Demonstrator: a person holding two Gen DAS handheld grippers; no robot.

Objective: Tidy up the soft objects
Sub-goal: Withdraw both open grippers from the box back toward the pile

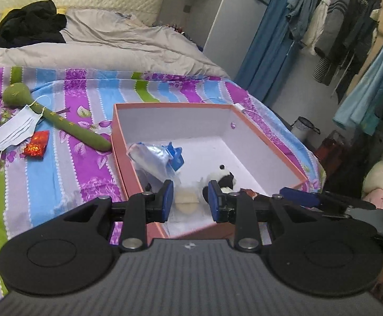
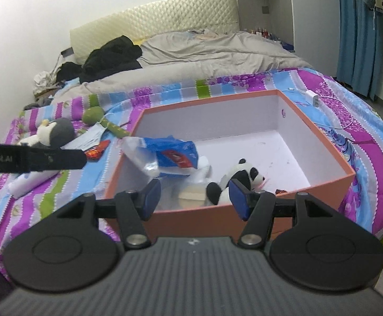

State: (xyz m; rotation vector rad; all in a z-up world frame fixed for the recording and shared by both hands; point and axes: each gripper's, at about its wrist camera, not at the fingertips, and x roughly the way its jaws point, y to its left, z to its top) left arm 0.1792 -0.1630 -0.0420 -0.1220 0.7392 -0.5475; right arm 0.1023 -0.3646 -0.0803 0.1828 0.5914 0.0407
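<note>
An orange box [image 1: 117, 142] [image 2: 349, 176] with a white inside stands on the striped bedspread. In it lie a blue plastic packet [image 1: 162, 155] [image 2: 173, 155], a round cream puff [image 1: 186, 201] [image 2: 192, 196] and a panda plush [image 1: 224, 179] [image 2: 241, 176]. My left gripper [image 1: 188, 201] is open over the box's near edge, above the puff. My right gripper [image 2: 195, 197] is open at the box's near wall. Outside the box to the left lie a green stuffed stick [image 1: 59, 121] [image 2: 104, 122], a face mask [image 1: 15, 131], a red packet [image 1: 36, 146] and a grey penguin plush [image 2: 53, 133].
A grey duvet [image 1: 112, 44] and black clothes [image 1: 28, 26] lie farther up the bed. A white charger with cable [image 2: 313, 98] lies right of the box. Hanging clothes [image 1: 349, 26] and blue curtains stand beyond the bed's right edge. The left gripper's body [image 2: 33, 159] crosses the right wrist view.
</note>
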